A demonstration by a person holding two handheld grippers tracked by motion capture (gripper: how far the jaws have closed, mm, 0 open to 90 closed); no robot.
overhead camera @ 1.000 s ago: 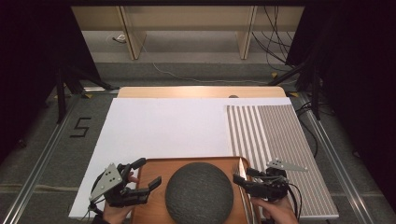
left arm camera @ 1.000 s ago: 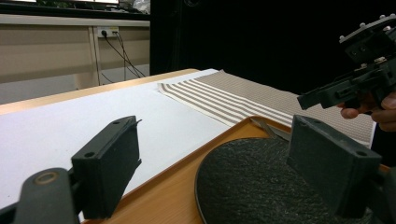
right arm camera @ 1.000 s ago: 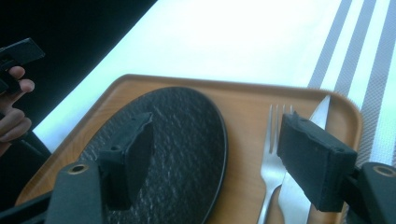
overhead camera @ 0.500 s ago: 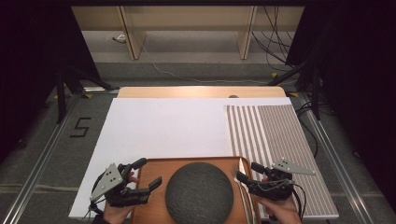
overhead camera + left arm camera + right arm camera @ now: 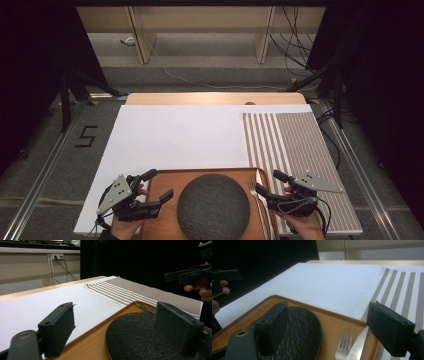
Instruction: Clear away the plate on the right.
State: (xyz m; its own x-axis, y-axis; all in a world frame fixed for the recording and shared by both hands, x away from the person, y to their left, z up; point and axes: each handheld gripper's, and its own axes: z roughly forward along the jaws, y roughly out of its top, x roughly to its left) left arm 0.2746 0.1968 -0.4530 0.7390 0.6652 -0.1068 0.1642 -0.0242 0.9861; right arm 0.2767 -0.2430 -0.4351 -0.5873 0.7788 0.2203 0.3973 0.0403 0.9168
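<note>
Nearest me, my right gripper (image 5: pixel 267 186) hung at the right edge of the wooden tray (image 5: pixel 165 220); its jaws had just been opening and stood wide, with nothing between them. Just ahead of them, the fork (image 5: pixel 343 345) and the knife (image 5: pixel 359 342) lay side by side along the tray's right rim, beside the dark round plate (image 5: pixel 214 205). My left gripper (image 5: pixel 157 186) waited at the tray's left edge, jaws also spread and gripping nothing. I judged the cutlery was next: to do it cleanly I would drop the right jaws astride one handle only, low and square to it, so the other piece was not dragged. Beyond the tray lay the white table cover (image 5: pixel 175 135), and to its right the striped placemat (image 5: pixel 295 140).
</note>
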